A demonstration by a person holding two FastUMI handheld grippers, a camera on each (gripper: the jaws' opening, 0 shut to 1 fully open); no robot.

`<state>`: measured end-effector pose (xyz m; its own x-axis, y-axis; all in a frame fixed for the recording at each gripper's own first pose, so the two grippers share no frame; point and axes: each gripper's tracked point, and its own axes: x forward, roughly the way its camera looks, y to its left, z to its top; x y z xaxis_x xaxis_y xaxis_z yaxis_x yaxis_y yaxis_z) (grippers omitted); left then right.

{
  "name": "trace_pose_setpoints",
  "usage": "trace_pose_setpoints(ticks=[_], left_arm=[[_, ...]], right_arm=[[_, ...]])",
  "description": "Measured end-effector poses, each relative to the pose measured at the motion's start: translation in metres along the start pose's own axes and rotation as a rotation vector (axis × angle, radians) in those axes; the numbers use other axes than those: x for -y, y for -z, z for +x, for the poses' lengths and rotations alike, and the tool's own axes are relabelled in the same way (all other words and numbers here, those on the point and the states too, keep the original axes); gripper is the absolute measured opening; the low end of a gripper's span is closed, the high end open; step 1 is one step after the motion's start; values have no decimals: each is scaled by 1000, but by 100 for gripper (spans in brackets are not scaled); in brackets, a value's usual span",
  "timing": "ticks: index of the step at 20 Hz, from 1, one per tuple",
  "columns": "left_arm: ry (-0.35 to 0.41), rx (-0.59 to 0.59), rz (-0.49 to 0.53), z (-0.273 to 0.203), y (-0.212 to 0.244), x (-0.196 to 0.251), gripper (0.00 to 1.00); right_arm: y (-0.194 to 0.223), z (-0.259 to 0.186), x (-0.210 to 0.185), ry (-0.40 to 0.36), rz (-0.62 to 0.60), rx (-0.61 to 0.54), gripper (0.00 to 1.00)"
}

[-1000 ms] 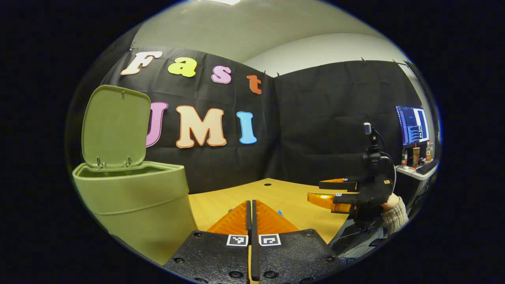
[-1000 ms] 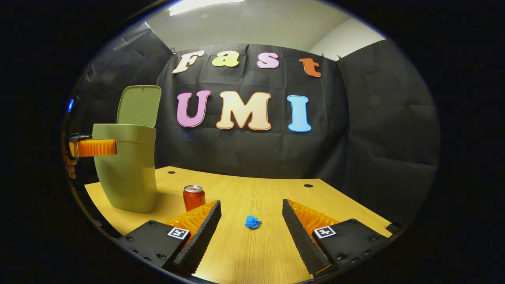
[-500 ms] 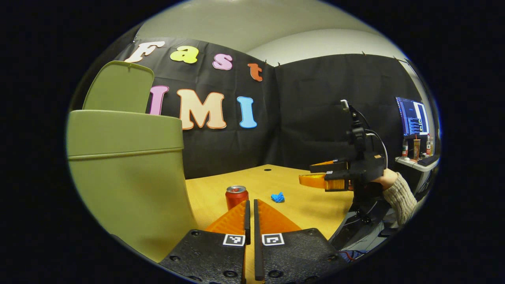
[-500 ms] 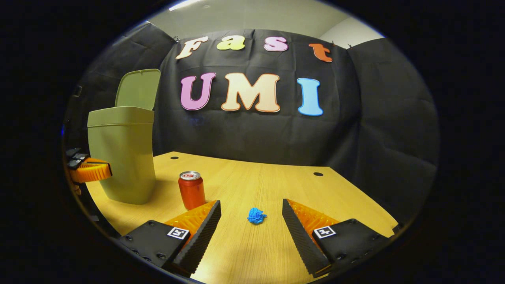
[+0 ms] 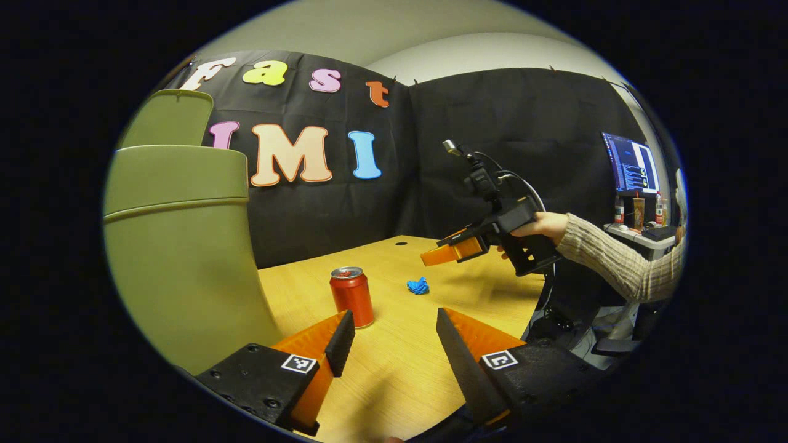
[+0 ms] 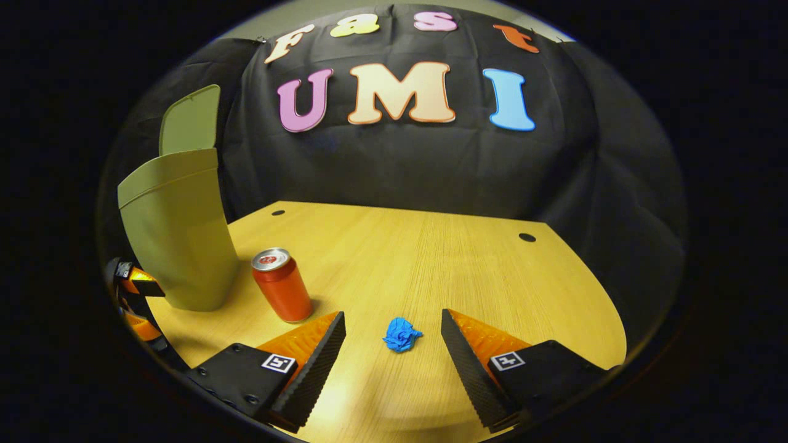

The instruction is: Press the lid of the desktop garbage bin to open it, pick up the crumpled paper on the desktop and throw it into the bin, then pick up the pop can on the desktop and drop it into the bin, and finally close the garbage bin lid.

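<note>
With the olive-green plastic bin (image 6: 175, 246) already lidded open on the wooden worktop (image 6: 468, 264), the empty, wide-open right hand-held gripper (image 6: 393, 341) frames the blue crumpled paper (image 6: 401, 334), right of the bin beyond the red pop can (image 6: 282, 293); closing on it likely comes next.

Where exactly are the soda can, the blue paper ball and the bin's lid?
pop can (image 6: 282, 295), right gripper view, on its side wall.
crumpled paper (image 6: 401, 334), right gripper view, its middle.
bin lid (image 6: 189, 120), right gripper view, raised inner face.
</note>
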<state>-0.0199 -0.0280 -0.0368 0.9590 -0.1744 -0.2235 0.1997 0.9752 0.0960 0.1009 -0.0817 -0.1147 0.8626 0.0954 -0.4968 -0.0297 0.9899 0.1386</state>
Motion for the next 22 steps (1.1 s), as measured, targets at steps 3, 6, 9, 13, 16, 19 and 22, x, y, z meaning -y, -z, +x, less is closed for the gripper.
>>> trace_pose_setpoints(ticks=[3, 6, 9, 13, 16, 19, 22], left_arm=[[-18, -11, 6, -1, 3, -6, 93], [-22, -20, -2, 1, 6, -8, 94], [-28, -29, -9, 2, 8, -11, 94], [-40, -31, 0, 0, 8, -17, 94], [-43, -29, -1, 1, 9, -17, 94], [-42, -30, 0, 0, 8, -16, 94], [-41, -32, 2, 0, 10, -16, 94]], right_arm=[[15, 27, 9, 13, -28, -102, 99], [32, 44, 5, 3, -57, -196, 99], [48, 55, 4, 5, -80, -255, 99], [57, 65, 4, 8, -92, -287, 99], [62, 67, 5, 7, -83, -307, 96], [70, 67, -1, -8, -82, -332, 65], [66, 65, -6, -13, -91, -319, 40]])
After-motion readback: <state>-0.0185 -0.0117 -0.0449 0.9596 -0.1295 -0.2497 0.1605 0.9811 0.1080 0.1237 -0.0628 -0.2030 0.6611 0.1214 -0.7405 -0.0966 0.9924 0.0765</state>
